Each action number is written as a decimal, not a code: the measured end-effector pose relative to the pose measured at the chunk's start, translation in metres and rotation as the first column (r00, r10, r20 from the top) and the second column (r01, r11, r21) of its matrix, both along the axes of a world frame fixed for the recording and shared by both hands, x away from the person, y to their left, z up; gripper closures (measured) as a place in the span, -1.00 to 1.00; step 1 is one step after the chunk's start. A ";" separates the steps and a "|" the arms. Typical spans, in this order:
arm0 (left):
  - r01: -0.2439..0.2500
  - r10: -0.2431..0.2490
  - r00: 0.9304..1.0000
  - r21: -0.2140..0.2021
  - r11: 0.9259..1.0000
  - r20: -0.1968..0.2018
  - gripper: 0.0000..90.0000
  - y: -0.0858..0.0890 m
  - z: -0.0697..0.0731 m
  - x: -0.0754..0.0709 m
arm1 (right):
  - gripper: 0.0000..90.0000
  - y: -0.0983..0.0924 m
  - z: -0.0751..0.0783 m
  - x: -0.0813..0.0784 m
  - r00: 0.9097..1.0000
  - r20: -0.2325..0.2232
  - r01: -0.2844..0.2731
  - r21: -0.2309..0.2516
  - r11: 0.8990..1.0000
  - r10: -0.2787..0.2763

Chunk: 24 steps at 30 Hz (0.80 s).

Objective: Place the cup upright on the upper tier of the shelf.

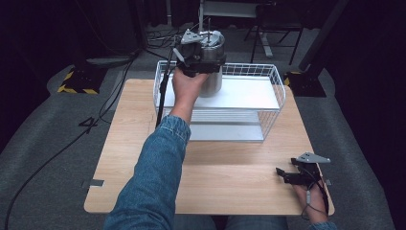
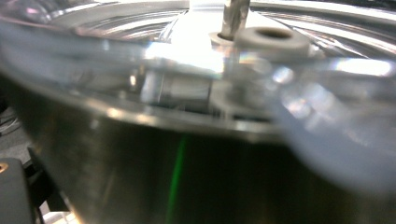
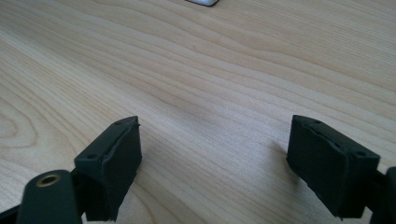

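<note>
A steel canister with a clear lid and a knob on top stands at the back left of a white wire rack, its base on or just above the rack's white top shelf. My left gripper is clamped around the canister's upper part, and its steel wall looms very close in the left gripper view. My right gripper lies low over the wooden table at the front right. It is open, with bare wood between its fingers.
The rack has a lower shelf under the white one and takes up the back half of the table. A black cable hangs from the left gripper down past the rack's left side. Stands and cables sit on the grey floor beyond.
</note>
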State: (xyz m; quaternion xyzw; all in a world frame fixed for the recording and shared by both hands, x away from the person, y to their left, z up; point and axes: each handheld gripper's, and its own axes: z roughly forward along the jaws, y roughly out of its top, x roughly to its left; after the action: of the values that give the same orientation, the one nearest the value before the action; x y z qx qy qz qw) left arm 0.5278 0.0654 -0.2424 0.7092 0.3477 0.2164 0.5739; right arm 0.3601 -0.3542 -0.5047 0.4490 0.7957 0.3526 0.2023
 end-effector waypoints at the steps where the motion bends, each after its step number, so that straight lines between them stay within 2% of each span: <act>1: -0.001 0.001 1.000 0.004 1.000 0.000 -0.92 -0.002 -0.001 0.000 | -0.59 0.000 0.000 0.000 1.000 0.001 0.001 0.000 1.000 -0.001; 10: 0.010 -0.011 1.000 0.046 0.999 0.006 -0.92 -0.013 -0.008 -0.002 | -0.59 0.000 0.000 0.000 1.000 0.001 0.000 0.001 1.000 0.000; 16: 0.025 -0.025 1.000 0.072 0.997 -0.005 -0.92 -0.019 -0.014 -0.002 | -0.59 0.000 0.000 0.000 1.000 0.001 0.000 0.000 1.000 0.000; 24: 0.014 -0.016 1.000 0.066 0.998 0.024 -0.92 -0.020 -0.018 -0.005 | -0.59 0.000 0.000 0.000 1.000 0.000 -0.001 0.000 1.000 0.001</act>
State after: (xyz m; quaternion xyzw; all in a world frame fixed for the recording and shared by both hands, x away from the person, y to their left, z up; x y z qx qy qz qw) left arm 0.5227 0.0453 -0.2604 0.7275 0.3281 0.2322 0.5561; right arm 0.3600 -0.3541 -0.5047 0.4488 0.7959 0.3525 0.2020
